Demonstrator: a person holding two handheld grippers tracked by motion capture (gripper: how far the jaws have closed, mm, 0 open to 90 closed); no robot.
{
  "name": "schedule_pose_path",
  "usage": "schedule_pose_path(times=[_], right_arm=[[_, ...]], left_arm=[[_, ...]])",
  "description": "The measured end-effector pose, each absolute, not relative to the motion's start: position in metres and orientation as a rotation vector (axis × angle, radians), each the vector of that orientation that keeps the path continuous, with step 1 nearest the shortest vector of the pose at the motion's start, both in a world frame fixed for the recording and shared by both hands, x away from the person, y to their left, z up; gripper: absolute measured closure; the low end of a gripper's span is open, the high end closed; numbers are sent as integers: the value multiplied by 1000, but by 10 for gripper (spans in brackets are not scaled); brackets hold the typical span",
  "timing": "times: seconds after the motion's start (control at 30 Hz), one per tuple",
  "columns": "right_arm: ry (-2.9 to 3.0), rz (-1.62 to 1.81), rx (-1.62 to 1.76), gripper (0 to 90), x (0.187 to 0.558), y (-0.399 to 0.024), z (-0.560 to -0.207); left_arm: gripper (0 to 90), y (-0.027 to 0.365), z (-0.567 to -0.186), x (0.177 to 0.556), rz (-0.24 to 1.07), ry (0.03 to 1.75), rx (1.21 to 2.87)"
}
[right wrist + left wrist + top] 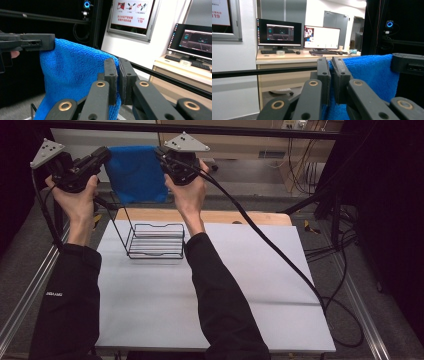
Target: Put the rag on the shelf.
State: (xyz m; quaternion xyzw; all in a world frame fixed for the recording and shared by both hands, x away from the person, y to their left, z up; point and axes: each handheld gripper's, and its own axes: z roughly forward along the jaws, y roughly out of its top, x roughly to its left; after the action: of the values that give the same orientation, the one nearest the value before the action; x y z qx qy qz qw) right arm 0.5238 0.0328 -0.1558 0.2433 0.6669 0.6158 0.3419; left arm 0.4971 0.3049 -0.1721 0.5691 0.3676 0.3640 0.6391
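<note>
A blue towel (135,172) hangs stretched in the air between my two grippers, above the far end of the table. My left gripper (106,154) is shut on the towel's left top corner. My right gripper (161,154) is shut on its right top corner. In the left gripper view the jaws (331,66) pinch the blue towel (369,72), with the other gripper at the right edge. In the right gripper view the jaws (118,67) pinch the towel (72,75), and the left gripper (27,42) holds the far corner.
A black wire rack (150,239) stands on the white table (240,285) below the towel, near a wooden strip (250,216) at the far edge. A black cable (270,240) trails from the right gripper across the table. Desks with monitors (299,35) stand beyond.
</note>
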Motion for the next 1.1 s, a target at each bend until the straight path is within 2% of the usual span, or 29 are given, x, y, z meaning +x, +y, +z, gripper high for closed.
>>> schedule_pose_path(times=[0.87,1.1], right_arm=[[1858,1558,683,864,527,31,-211],[1868,1564,671,864,524,30,-216]], left_arm=[[850,307,-231,503,790,883,1414],[850,310,-234,500,775,866,1404]])
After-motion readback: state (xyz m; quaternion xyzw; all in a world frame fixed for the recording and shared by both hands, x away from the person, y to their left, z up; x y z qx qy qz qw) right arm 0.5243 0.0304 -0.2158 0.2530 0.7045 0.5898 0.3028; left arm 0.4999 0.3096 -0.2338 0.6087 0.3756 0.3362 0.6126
